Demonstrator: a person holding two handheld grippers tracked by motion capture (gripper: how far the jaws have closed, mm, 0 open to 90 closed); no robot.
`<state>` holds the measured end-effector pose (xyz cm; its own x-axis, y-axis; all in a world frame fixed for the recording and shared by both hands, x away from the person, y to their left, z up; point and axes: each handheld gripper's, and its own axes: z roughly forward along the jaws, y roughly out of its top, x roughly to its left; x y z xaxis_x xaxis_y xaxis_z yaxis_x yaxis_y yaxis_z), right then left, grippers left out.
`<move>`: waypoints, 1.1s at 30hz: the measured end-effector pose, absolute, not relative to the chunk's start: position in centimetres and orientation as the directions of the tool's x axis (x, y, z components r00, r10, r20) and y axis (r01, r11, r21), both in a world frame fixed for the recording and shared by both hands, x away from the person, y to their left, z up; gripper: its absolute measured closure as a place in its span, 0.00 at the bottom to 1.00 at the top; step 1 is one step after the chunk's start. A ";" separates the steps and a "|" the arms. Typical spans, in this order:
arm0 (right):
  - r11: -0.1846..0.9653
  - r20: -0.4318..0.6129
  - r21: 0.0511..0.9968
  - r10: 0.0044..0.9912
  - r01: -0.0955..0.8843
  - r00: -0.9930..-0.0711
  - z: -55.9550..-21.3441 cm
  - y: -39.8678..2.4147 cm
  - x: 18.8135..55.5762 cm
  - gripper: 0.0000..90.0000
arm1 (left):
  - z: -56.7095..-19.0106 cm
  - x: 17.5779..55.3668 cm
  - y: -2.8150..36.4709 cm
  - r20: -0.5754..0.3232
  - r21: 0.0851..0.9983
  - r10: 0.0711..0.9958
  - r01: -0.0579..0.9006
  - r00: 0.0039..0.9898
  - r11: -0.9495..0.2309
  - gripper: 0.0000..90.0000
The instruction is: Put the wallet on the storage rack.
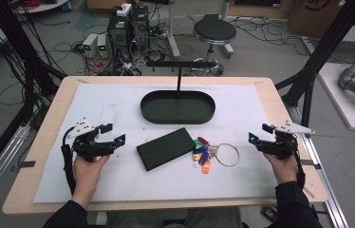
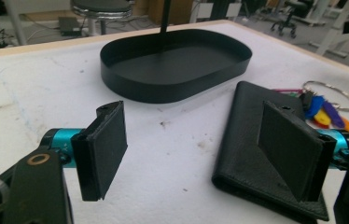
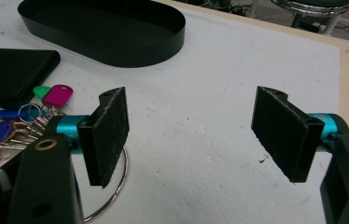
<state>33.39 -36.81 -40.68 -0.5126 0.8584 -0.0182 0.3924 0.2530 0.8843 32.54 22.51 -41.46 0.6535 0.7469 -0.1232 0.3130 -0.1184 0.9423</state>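
Black leather wallet point(image 1: 165, 148), one, lying mid-mat, key bunch point(image 1: 204, 155) just beside, on one big ring. One black oval tray point(image 1: 177, 107) sitting behind. Left gripper point(image 1: 112, 133) and right gripper point(image 1: 259, 132) hovering wide open, gripping nothing, flanking both.

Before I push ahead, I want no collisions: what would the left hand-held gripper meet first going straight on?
Probably the black wallet: it lies just ahead of the open left hand-held gripper, toward its right jaw. Depth is unclear; the black tray sits farther on.

Wallet point(image 1: 166, 148) mid-table, key bunch point(image 1: 211, 154) just right of it — tray point(image 1: 177, 107) behind both.
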 end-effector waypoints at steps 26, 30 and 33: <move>0.269 -0.032 0.871 0.866 0.411 -0.499 -40.8 -36.4 33.7 0.29 | -42.9 32.7 20.1 -0.127 0.913 0.757 0.374 0.640 -0.163 0.34; 0.280 -0.038 0.867 0.862 0.412 -0.506 -40.9 -36.2 33.8 0.29 | -43.5 33.0 19.3 -0.160 0.888 0.755 0.426 0.636 -0.171 0.36; 0.282 -0.038 0.865 0.861 0.414 -0.507 -40.9 -36.1 33.8 0.29 | -43.8 33.2 18.9 -0.190 0.873 0.751 0.459 0.632 -0.166 0.38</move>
